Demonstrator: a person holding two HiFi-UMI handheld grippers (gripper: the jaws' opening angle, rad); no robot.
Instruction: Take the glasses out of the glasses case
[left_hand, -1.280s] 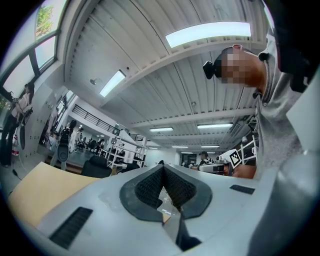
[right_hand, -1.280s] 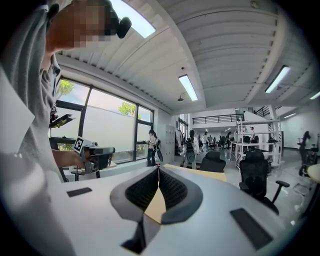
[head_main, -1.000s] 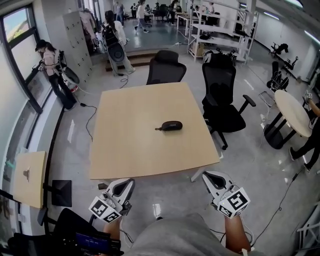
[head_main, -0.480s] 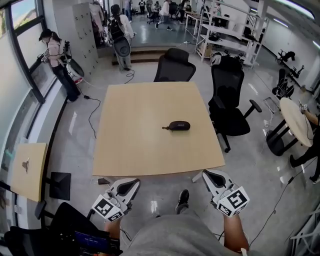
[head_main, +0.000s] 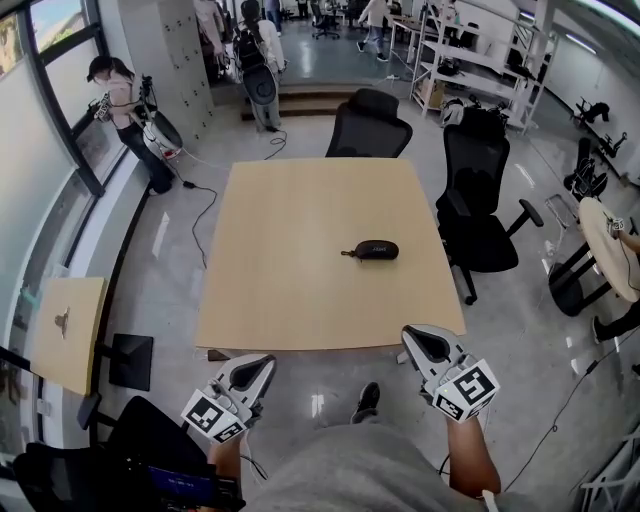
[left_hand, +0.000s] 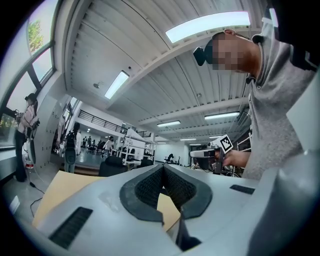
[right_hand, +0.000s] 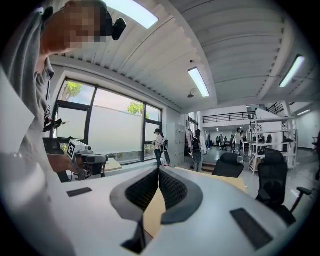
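**At the near edge of a counter: two clenched grippers, glasses case lying well ahead**

Nearest the camera, in the head view, a person's grey-clad body fills the bottom of the frame. A hand-held gripper juts forward on either side of it. The left gripper (head_main: 256, 368) and the right gripper (head_main: 424, 344) both hang over the grey floor, just short of the counter's near edge. Each carries a cube with square black-and-white markers. The left gripper view shows the left gripper (left_hand: 162, 170) with its dark ridged pads pressed together and nothing between them. The right gripper view shows the right gripper (right_hand: 158, 173) clenched in the same way, also empty. A dark shoe (head_main: 367, 400) rests on the floor between the two grippers.

Beyond them stands the counter (head_main: 290, 280), a square, pale wooden top. The glasses case (head_main: 376, 250) lies on it right of centre, well apart from both grippers. It is small, dark and oval, looks closed, and has a small tab at its left end.

Further off, one black office chair (head_main: 368, 130) stands at the counter's far side and another (head_main: 490, 215) to its right. A person (head_main: 125, 100) stands by the window at far left.
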